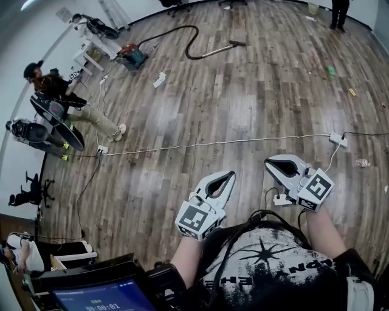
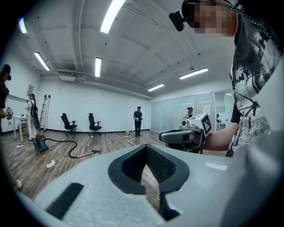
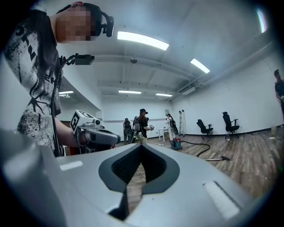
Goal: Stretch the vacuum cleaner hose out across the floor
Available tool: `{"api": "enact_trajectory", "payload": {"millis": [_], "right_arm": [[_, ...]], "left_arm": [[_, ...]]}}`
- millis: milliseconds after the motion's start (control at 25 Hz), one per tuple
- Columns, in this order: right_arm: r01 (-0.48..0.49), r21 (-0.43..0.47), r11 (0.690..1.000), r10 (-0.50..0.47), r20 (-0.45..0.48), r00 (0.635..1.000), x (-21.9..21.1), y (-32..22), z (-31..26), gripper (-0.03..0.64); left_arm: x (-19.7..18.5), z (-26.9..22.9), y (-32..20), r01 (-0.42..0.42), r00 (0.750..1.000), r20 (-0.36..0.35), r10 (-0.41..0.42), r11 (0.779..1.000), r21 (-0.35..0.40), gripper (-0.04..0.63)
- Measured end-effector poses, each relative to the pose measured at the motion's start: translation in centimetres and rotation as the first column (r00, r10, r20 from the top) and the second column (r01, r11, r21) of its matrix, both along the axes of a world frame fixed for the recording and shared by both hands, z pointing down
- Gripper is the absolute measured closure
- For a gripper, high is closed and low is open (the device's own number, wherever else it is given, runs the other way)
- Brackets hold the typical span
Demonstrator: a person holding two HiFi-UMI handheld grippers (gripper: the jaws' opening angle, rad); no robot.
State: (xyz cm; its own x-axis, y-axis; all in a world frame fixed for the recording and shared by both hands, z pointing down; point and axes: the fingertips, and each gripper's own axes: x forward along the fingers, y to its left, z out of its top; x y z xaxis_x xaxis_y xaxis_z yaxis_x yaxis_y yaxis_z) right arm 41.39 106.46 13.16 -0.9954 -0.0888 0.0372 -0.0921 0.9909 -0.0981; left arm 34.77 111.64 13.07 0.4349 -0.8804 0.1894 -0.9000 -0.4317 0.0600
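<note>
The vacuum cleaner [image 1: 131, 56] stands far off at the top left of the head view, its black hose [image 1: 189, 42] curving over the wooden floor to the metal wand and nozzle [image 1: 226, 47]. It shows small in the left gripper view too, vacuum cleaner [image 2: 40, 143] and hose [image 2: 66, 146]. My left gripper [image 1: 230, 176] and right gripper [image 1: 270, 164] hang close to my body, both shut and holding nothing, far from the hose. In the right gripper view the vacuum cleaner [image 3: 176, 143] and hose [image 3: 200, 148] lie in the distance.
A white cable [image 1: 213, 144] runs across the floor to a power strip [image 1: 338, 140]. People with gear stand at the left [image 1: 58, 91]; another person [image 1: 339, 13] stands at the far right. A white desk [image 1: 91, 54], office chairs [image 2: 67, 123] and floor scraps [image 1: 159, 79] are about.
</note>
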Motion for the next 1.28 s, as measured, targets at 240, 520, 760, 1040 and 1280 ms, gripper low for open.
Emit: {"api": "enact_trajectory", "payload": {"millis": [240, 520, 760, 1040, 1280], "right_arm": [[0.026, -0.008, 1.000, -0.026, -0.005, 1.000, 0.7, -0.3, 0.9, 0.611], [0.083, -0.020, 0.996, -0.083, -0.012, 0.996, 0.7, -1.0, 2.2, 0.611], [0.017, -0.008, 1.000, -0.017, -0.044, 0.999, -0.1, -4.2, 2.9, 0.611], [-0.086, 0.013, 0.996, 0.087, -0.056, 0.995, -5.5, -8.0, 2.2, 0.612], [-0.157, -0.008, 0.988, 0.156, -0.045, 0.987, -12.4, -10.5, 0.8, 0.612]], "left_arm": [[0.5, -0.4, 0.3, -0.002, 1.000, -0.014, 0.002, 0.999, 0.032, 0.594], [-0.1, 0.7, -0.7, 0.028, 1.000, -0.002, -0.028, 1.000, 0.007, 0.594], [-1.4, 1.2, -3.5, -0.016, 1.000, -0.026, 0.016, 1.000, 0.014, 0.594], [-6.6, 1.5, -8.5, -0.148, 0.987, -0.061, 0.150, 0.988, 0.033, 0.594], [-13.0, 0.2, -12.2, -0.246, 0.966, -0.072, 0.250, 0.968, 0.059, 0.594]]}}
